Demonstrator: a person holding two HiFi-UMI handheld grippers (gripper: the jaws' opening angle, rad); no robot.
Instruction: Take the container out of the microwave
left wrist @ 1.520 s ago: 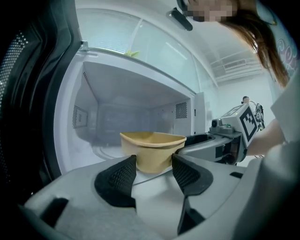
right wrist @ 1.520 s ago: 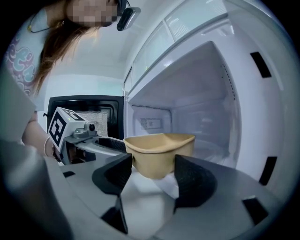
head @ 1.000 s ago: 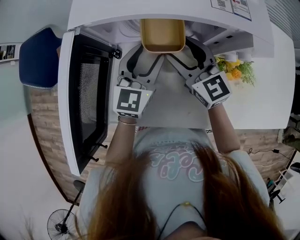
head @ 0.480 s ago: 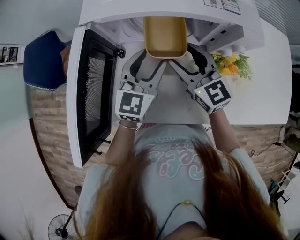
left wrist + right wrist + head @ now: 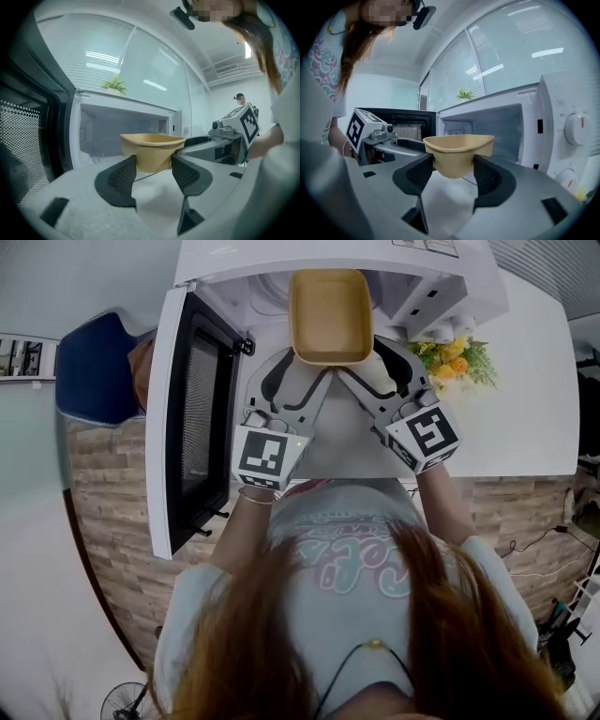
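Observation:
A tan rectangular container (image 5: 329, 315) hangs at the mouth of the white microwave (image 5: 424, 277), more than half of it out past the top edge. My left gripper (image 5: 302, 359) is shut on its near left corner and my right gripper (image 5: 364, 359) on its near right corner. In the left gripper view the container (image 5: 152, 149) sits between the two black pads, in front of the lit cavity. In the right gripper view the container (image 5: 459, 151) is likewise clamped between the pads, clear of the cavity floor.
The microwave door (image 5: 187, 418) stands swung open to the left. A white counter (image 5: 525, 409) runs to the right, with a small pot of yellow flowers (image 5: 452, 357) beside the microwave. A blue chair (image 5: 94, 371) is at the far left.
Both grippers have drawn the container outward from the microwave and a little upward; more of it now shows outside the cavity. The grip is unchanged.

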